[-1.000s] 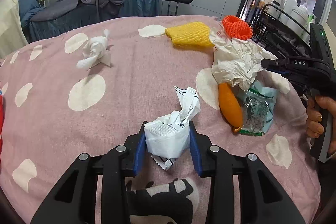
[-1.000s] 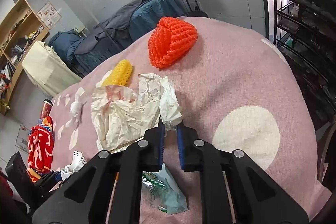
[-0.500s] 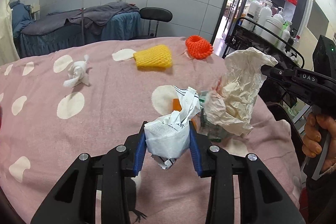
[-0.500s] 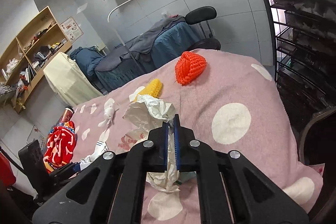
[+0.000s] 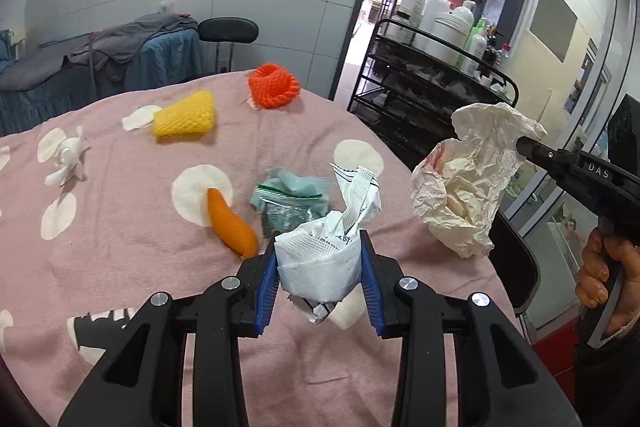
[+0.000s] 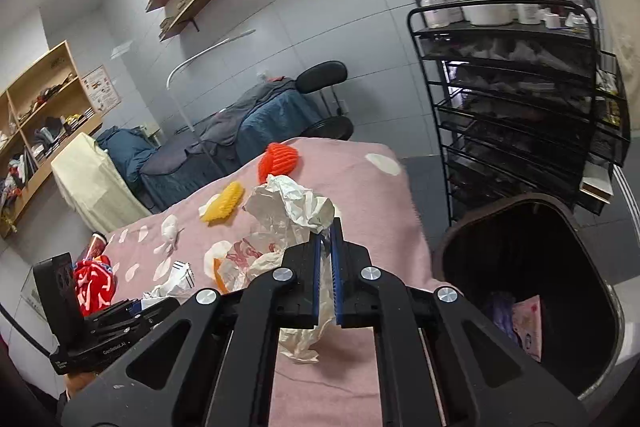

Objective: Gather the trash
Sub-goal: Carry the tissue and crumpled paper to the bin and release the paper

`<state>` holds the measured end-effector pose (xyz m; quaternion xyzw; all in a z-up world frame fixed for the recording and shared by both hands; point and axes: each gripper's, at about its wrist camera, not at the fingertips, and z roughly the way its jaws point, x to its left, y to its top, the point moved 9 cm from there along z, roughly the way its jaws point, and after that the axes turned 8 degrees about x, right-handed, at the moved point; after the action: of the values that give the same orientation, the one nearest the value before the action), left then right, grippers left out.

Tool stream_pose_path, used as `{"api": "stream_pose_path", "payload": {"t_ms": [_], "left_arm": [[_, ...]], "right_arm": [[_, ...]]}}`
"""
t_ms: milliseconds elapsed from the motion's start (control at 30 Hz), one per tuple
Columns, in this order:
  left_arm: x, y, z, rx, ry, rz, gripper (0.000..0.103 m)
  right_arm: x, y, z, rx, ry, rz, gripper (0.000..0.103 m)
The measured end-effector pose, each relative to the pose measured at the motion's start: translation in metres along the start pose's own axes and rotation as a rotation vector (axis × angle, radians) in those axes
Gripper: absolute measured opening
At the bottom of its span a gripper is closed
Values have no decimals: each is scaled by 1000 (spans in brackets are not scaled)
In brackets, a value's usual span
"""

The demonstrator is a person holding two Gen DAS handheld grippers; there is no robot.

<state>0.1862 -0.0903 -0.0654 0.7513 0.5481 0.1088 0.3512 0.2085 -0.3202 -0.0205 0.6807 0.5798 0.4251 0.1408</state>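
Trash is hanging in both grips — the right gripper [image 6: 327, 247], clamped tight on the crumpled paper [image 6: 292, 205], is sitting nearer the open bin [image 6: 532, 279] at its right, while the left gripper [image 5: 320, 279] is pinching a white wrapper [image 5: 324, 259] over the table [image 5: 120, 227].

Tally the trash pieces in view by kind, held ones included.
Foam fruit nets: 2 (yellow net, orange-red net)
Crumpled paper or tissue: 2 (large paper, white tissue)
Plastic wrappers or bags: 2 (white wrapper, green bag)
Orange peel-like scrap: 1 (orange scrap)
Total: 7
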Motion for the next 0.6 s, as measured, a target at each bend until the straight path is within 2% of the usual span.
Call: {"api": "stream_pose_path", "payload": {"t_ms": [133,233,400,500,600], "left_arm": [[-27,0,9,12,-41,44,37],[-46,0,17,24,-68,71,37],[-78,-1,31,50,-115,123,37],[-97,-1,38,63,-142,156,37],[-114,2,47,78,-170,179,37]], "right_arm": [[-45,-5,-28,-39,-107,47,6],[-71,-8,-42,-55,-148,89,6],[-113,-15,-61,-74,-322,89,6],[-136,-23,-62,-58,-419,73,6],[-155,-35,-52,-25,-477,70,6]]}}
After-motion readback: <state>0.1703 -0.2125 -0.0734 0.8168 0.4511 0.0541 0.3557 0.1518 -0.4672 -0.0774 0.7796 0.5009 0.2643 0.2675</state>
